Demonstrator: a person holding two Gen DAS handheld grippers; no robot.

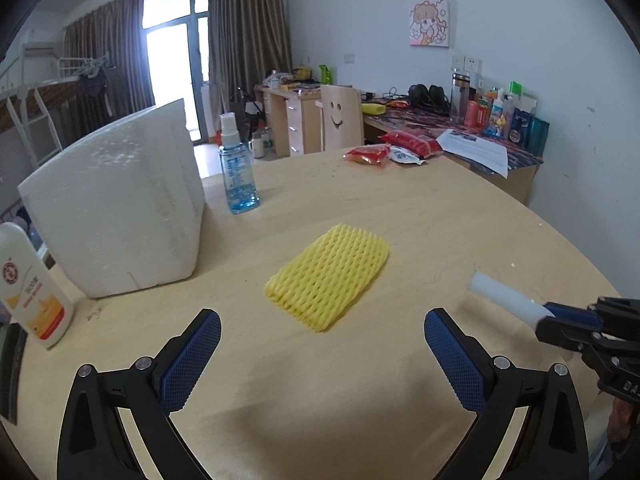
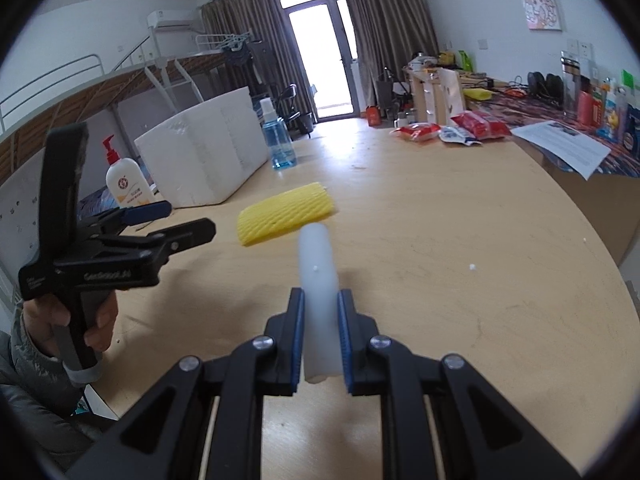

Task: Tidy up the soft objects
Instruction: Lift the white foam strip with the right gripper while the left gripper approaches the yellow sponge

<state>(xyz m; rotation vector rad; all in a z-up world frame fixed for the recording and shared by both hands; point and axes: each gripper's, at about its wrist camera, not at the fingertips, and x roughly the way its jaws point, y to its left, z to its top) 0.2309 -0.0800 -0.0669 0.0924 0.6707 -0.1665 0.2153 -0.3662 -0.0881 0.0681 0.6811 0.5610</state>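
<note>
Right wrist view: right claw [image 2: 320,336] pinches a white foam tube [image 2: 318,276], light and squashy. Left claw [image 1: 322,360] gapes wide, empty, near the yellow foam mesh sleeve [image 1: 328,274]; grip its near edge gently.

The lotion bottle's [image 1: 30,284] label is too blurred to read.

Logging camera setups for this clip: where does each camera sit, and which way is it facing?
Left wrist: on the left gripper, jaws open, facing the yellow foam net on the wooden table; right gripper shows at the edge.
Right wrist: on the right gripper, jaws shut on a white foam tube; left gripper and hand show.
Shared: net, white foam box, blue spray bottle.
</note>
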